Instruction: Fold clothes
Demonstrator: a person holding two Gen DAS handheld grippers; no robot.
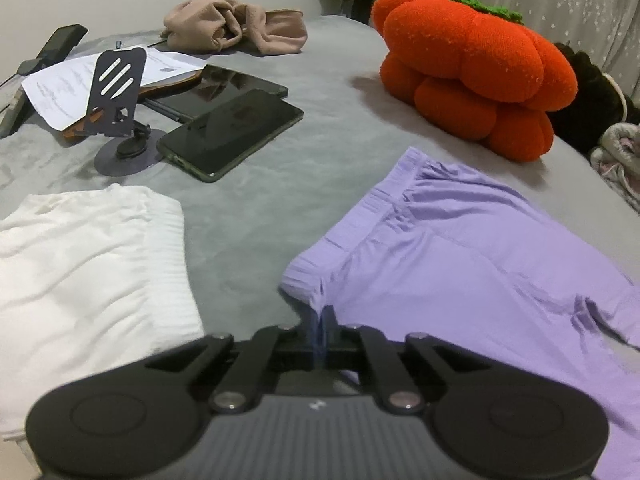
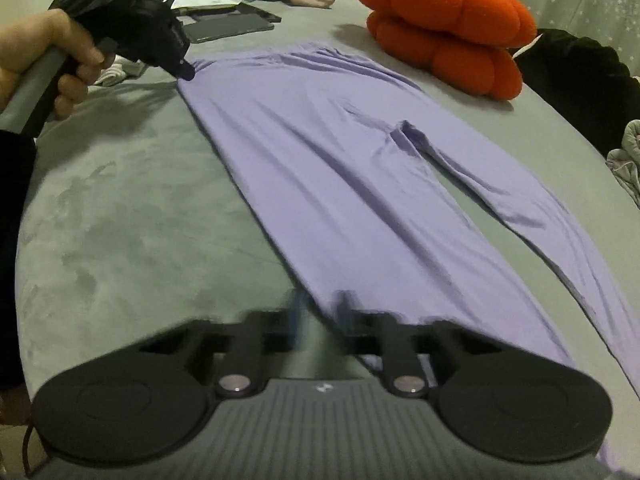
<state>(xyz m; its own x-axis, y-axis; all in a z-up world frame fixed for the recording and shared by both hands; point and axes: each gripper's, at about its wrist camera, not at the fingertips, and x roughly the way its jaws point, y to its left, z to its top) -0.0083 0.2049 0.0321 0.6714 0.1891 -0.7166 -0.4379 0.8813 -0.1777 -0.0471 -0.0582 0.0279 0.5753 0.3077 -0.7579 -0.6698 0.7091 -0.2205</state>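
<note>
Purple leggings (image 1: pixel 460 264) lie flat and lengthwise on the grey bed (image 1: pixel 248 232), waistband at the far end in the right wrist view. My left gripper (image 1: pixel 320 320) is shut on the near corner of the waistband; the fabric puckers into its closed fingers. The right wrist view shows that same gripper (image 2: pixel 186 72), held by a hand (image 2: pixel 48 48), at the waistband's left corner. My right gripper (image 2: pixel 322 308) is motion-blurred at the ankle end of the leggings (image 2: pixel 340 168). Its fingers stand apart, with grey bed between them and the left leg's hem at the right finger.
A folded white garment (image 1: pixel 80 272) lies left of the leggings. Behind it are two dark tablets (image 1: pixel 232 132), a phone stand (image 1: pixel 120 92), papers (image 1: pixel 68 80) and a beige cloth (image 1: pixel 236 24). An orange pumpkin plush (image 1: pixel 472 68) and a dark plush (image 1: pixel 588 92) sit far right.
</note>
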